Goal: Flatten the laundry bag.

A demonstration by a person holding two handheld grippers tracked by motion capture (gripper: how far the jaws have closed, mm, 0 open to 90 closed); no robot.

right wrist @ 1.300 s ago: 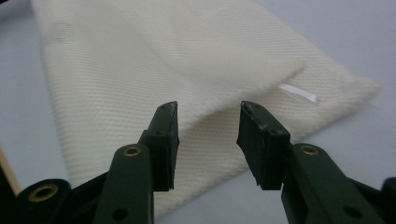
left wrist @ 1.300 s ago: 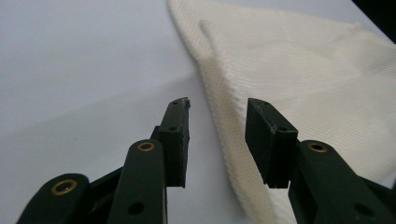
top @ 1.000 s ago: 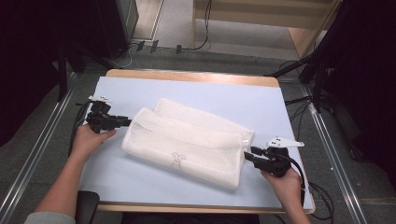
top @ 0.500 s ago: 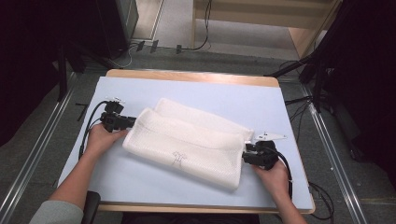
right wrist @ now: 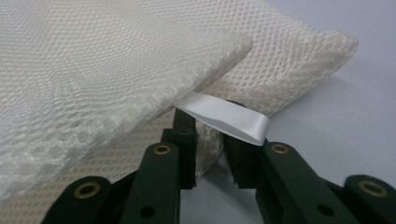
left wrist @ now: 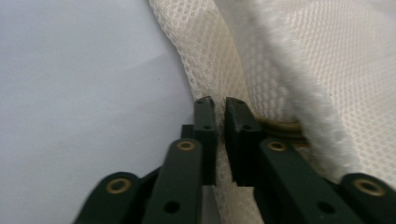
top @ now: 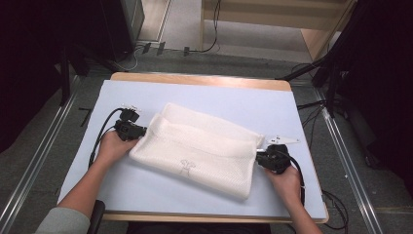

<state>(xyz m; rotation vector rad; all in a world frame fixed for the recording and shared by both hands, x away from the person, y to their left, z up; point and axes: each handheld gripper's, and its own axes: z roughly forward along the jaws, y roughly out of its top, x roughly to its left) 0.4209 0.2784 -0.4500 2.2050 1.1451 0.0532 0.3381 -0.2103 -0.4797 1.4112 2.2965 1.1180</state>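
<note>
Looking down from the high view, a folded white mesh cloth (top: 197, 148) lies across the middle of the pale blue bench (top: 292, 112), its long side running from far left to near right. The left tongs (top: 138, 130) sit at its left end and the right tongs (top: 260, 158) at its right end, each in a hand.

Along the left gripper view, the two black jaws stand almost together, with a thin edge of the mesh passing between them; they seem to have pinched it, though a sliver of gap shows. A fluffy seam and a tan ring lie just to the right.

Along the right gripper view, the jaws are partly apart around a rolled lower edge of the mesh, and I cannot tell whether they grip it firmly. A white satin label (right wrist: 224, 116) loops over the right jaw, beneath the upper fold.

I judge the cloth light, limp and springy; it will sag and slip, so the hemmed corners give the surest hold.
</note>
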